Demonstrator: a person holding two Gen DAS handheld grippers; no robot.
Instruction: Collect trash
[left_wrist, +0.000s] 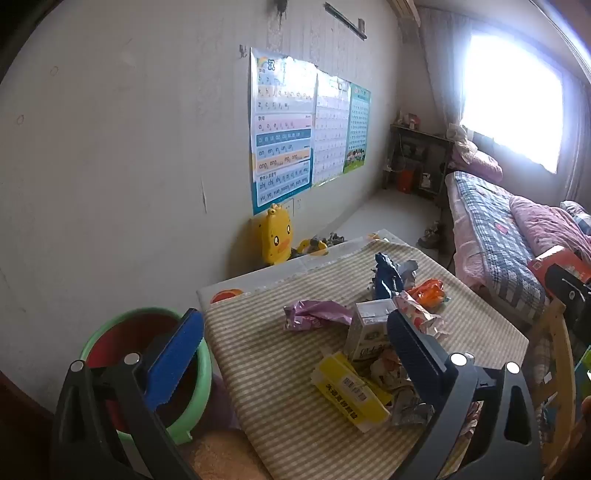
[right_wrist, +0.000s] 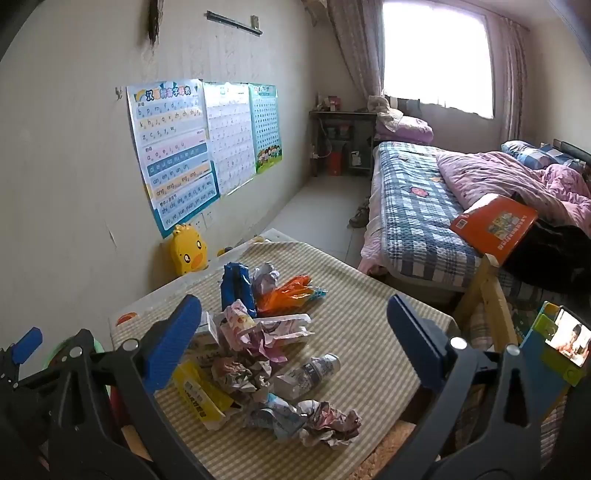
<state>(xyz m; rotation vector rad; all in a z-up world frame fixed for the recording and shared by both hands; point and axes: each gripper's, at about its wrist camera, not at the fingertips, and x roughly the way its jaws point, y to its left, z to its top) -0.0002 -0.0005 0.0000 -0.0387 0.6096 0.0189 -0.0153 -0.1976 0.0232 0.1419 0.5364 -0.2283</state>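
I have both tongs released, jaws spread wide and holding nothing. My left gripper (left_wrist: 295, 347) hangs over the near left edge of the low table with the beige striped cloth (left_wrist: 266, 369); its left blue pad (left_wrist: 173, 354) sits in front of the round green-rimmed bin with a red inside (left_wrist: 201, 373), which stands just beside the table at the lower left of that view. My right gripper (right_wrist: 291, 336) frames the pile of trash in the middle of its picture. The trash lies on the cloth: a flat yellow carton with a barcode (left_wrist: 351, 391) at the near side, a small white drink box (left_wrist: 365, 332) upright behind it, a crumpled pink foil wrapper (left_wrist: 314, 314), a dark blue bag (right_wrist: 236, 288) standing toward the back, an orange plastic wrapper (right_wrist: 284, 291) beside it, a small bottle lying on its side (right_wrist: 310, 373), and crumpled paper balls (right_wrist: 332, 421) nearest the lower centre of the right view.
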